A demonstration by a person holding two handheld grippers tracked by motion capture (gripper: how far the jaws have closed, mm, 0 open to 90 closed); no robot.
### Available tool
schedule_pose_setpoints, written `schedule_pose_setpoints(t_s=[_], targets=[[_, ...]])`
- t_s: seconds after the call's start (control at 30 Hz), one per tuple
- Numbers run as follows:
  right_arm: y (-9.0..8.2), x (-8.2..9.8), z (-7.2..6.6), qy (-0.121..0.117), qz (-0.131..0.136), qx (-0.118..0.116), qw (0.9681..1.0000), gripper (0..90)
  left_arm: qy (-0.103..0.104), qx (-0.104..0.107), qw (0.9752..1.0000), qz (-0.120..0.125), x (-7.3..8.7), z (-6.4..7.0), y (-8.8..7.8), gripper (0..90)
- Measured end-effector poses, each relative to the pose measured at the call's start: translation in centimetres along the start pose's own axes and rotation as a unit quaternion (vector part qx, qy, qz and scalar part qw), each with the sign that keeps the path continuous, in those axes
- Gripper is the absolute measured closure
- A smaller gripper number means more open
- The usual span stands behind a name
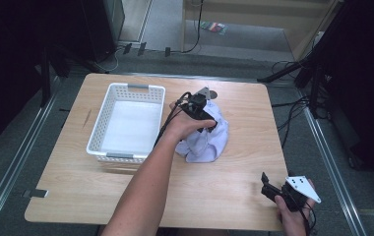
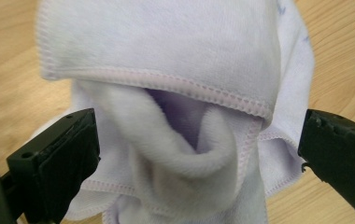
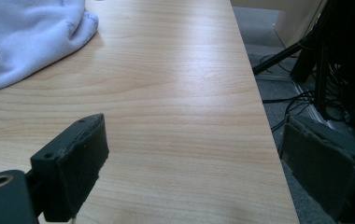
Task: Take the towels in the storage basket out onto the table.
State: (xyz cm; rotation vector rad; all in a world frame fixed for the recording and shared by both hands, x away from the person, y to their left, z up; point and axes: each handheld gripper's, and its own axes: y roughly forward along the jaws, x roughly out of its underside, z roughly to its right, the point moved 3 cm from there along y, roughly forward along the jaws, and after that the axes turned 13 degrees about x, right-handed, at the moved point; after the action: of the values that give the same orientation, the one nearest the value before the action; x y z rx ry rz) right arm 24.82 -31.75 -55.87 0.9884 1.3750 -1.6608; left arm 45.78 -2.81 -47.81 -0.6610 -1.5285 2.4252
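Lilac cloth (image 2: 166, 70) unlabelled, between parted left tongs (image 2: 199, 154); right tongs (image 3: 203, 168) parted over wooden table (image 3: 175, 93)

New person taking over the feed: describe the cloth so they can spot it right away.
Start from the light wooden table and find the white perforated plastic basket on its left half. Just right of the basket lies a crumpled pale lilac towel with stitched hems, the only soft thing there, with the left hand-held gripper open around its folds.
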Motion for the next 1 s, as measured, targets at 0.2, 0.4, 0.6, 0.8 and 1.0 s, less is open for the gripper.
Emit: schedule_pose_setpoints(t_s=[0.2, 0.4, 0.6, 0.8, 1.0], targets=[[0.0, 0.0, 0.0, -0.001, 0.000, 0.000, 1.0000, 8.0, -0.006, -0.010, 0.9999, 0.011, 0.1, -0.7, -2.1, 0.0], [0.0, 0.0, 0.0, -0.001, -0.001, 0.001, 1.0000, 8.0, -0.012, -0.019, 0.9996, 0.019, 0.6, -1.6, -4.2, 0.0], [0.0, 0.0, -0.1, -0.002, -0.002, 0.002, 1.0000, 8.0, -0.017, -0.027, 0.9992, 0.026, 1.1, -2.5, -5.6, 0.0], [0.0, 0.0, -0.1, -0.004, -0.004, 0.004, 1.0000, 8.0, -0.024, -0.036, 0.9984, 0.035, 2.0, -3.9, -7.7, 0.0], [0.0, 0.0, -0.1, -0.005, -0.004, 0.005, 1.0000, 8.0, -0.029, -0.045, 0.9977, 0.042, 2.9, -5.1, -9.4, 0.0]])
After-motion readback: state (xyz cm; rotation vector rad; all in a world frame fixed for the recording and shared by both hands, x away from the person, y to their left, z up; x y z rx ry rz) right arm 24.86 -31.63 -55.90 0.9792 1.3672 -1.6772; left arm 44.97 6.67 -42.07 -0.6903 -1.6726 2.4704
